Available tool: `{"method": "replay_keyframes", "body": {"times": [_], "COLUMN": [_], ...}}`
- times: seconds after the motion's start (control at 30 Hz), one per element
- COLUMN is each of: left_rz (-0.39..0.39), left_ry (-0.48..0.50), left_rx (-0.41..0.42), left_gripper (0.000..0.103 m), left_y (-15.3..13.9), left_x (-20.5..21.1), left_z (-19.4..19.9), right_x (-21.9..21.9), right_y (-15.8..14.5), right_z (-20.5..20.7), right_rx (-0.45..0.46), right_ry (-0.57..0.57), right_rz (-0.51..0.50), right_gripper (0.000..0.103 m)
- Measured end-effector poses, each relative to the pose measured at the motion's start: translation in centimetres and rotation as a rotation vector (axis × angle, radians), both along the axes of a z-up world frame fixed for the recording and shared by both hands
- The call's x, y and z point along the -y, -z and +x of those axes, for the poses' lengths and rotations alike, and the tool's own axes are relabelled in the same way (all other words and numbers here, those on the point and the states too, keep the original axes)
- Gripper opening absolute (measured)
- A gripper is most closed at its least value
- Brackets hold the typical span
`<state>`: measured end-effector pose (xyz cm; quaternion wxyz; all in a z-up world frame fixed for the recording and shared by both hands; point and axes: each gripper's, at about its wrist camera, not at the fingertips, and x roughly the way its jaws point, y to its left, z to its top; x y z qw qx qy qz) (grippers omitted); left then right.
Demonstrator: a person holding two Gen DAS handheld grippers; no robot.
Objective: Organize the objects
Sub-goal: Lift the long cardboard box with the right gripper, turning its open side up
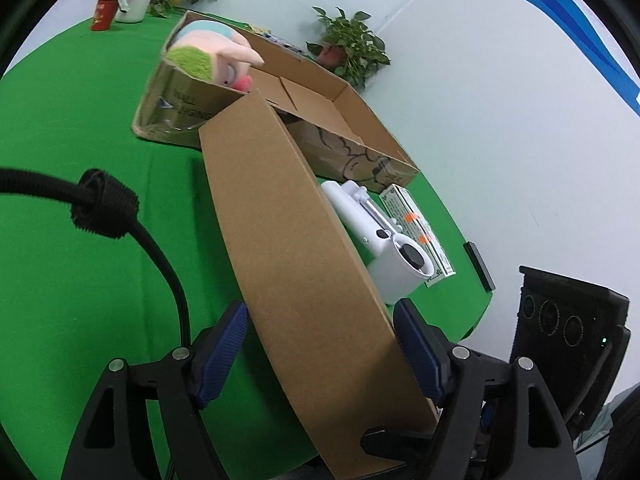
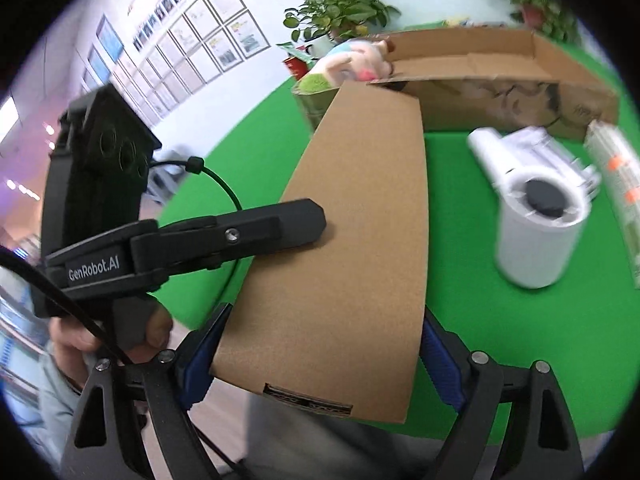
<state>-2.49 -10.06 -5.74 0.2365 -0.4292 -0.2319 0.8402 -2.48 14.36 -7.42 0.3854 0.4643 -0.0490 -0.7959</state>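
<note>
A long flat brown cardboard piece (image 1: 280, 220) (image 2: 360, 220) slants from the open cardboard box (image 1: 372, 120) (image 2: 500, 92) down to both grippers. My right gripper (image 2: 326, 312) is shut on its near end, a blue pad pressing each edge. My left gripper (image 1: 320, 308) straddles the same piece with a thin gap at each pad, so it is open; in the right wrist view the left gripper (image 2: 316, 220) lies over the piece's left edge. A plush toy (image 1: 216, 56) (image 2: 352, 62) sits in the box's far corner. A white handheld appliance (image 1: 384, 248) (image 2: 536, 216) and a green-white carton (image 1: 420, 232) (image 2: 620, 184) lie on the green table.
The green tablecloth (image 1: 80, 160) (image 2: 520, 340) ends close to my grippers. Potted plants (image 1: 352, 44) (image 2: 340, 8) and a red can (image 1: 102, 14) stand along the far wall. A hand (image 2: 156, 328) holds the left gripper's handle. A black cable (image 1: 152, 248) hangs at the left.
</note>
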Motion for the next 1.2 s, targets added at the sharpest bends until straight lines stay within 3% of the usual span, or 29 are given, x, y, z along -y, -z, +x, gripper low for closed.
{"method": "replay_keyframes", "body": {"times": [0.2,0.27,0.33,0.47,0.57,0.63,0.83,0.93,1.2], "left_rz": [-0.006,-0.016,-0.032,-0.064,-0.048,-0.045,-0.036,0.043,0.045], "left_ry": [-0.037,-0.042,-0.039,-0.027,-0.017,-0.011,0.042,0.074,0.169], "left_rx": [0.002,0.018,0.020,0.018,0.013,0.013,0.014,0.012,-0.013], "left_gripper": [0.068,0.068,0.068,0.066,0.053,0.053,0.038,0.029,0.028], "left_y": [-1.7,-2.0,-2.0,-2.6,-2.9,-3.0,-2.4,-2.4,-2.6], "left_x": [0.6,0.3,-0.9,-3.3,-4.1,-4.6,-7.3,-7.7,-11.3], "left_z": [0.2,0.0,-0.5,-1.1,-1.5,-1.7,-2.2,-2.0,-2.7], "right_x": [-1.0,-1.4,-1.7,-1.8,-2.1,-2.6,-3.2,-3.2,-3.9], "right_y": [1.0,1.0,0.3,-2.2,-3.9,-4.6,-4.7,-4.2,-4.5], "right_z": [-1.3,-1.4,-1.1,0.3,1.3,1.7,1.6,0.1,0.4], "right_rx": [0.126,0.123,0.066,-0.150,-0.264,-0.305,-0.327,-0.289,-0.320], "right_ry": [-0.029,-0.032,-0.026,-0.017,-0.008,-0.001,0.012,0.014,0.047], "right_rz": [-0.142,-0.146,-0.108,0.040,0.095,0.107,0.162,0.182,0.250], "right_gripper": [0.088,0.089,0.091,0.094,0.094,0.094,0.094,0.094,0.093]}}
